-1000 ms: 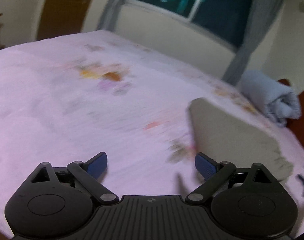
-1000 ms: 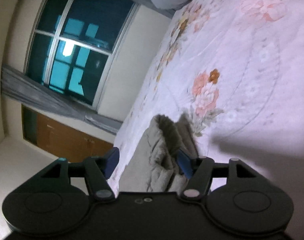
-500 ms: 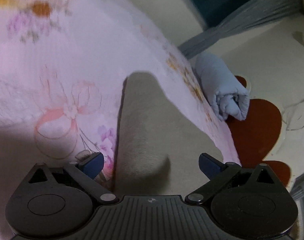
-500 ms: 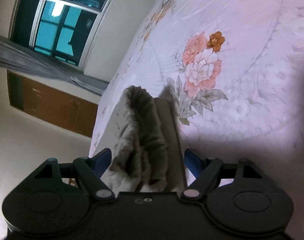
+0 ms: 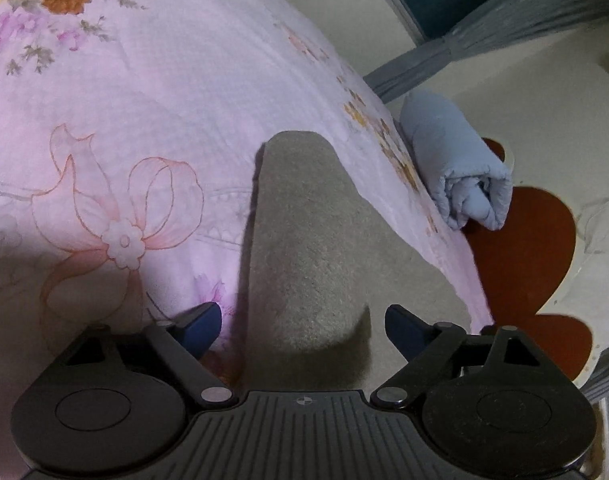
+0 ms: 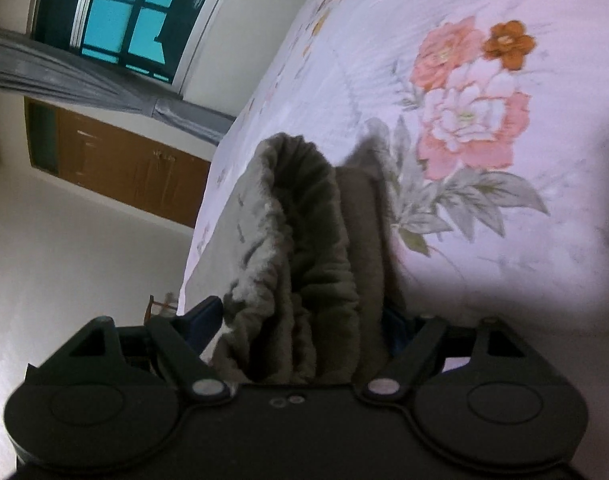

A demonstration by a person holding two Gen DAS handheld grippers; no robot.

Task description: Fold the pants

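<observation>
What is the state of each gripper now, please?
Left gripper: closing around the grey pants, not gripping them yet.
Right gripper: opening, pants waistband between its jaws.

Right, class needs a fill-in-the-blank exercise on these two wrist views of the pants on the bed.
1. The pants are ____ in colour.
2. They lie on a floral ____.
3. The rolled blanket at the bed's edge is light ____.
4. In the right wrist view, the fabric between the right gripper fingers is the gathered ____ end.

Missing: grey; bedsheet; blue; waistband

Fuzzy matt fleece pants (image 5: 304, 240), smooth cotton bedsheet (image 5: 144, 80)
</observation>
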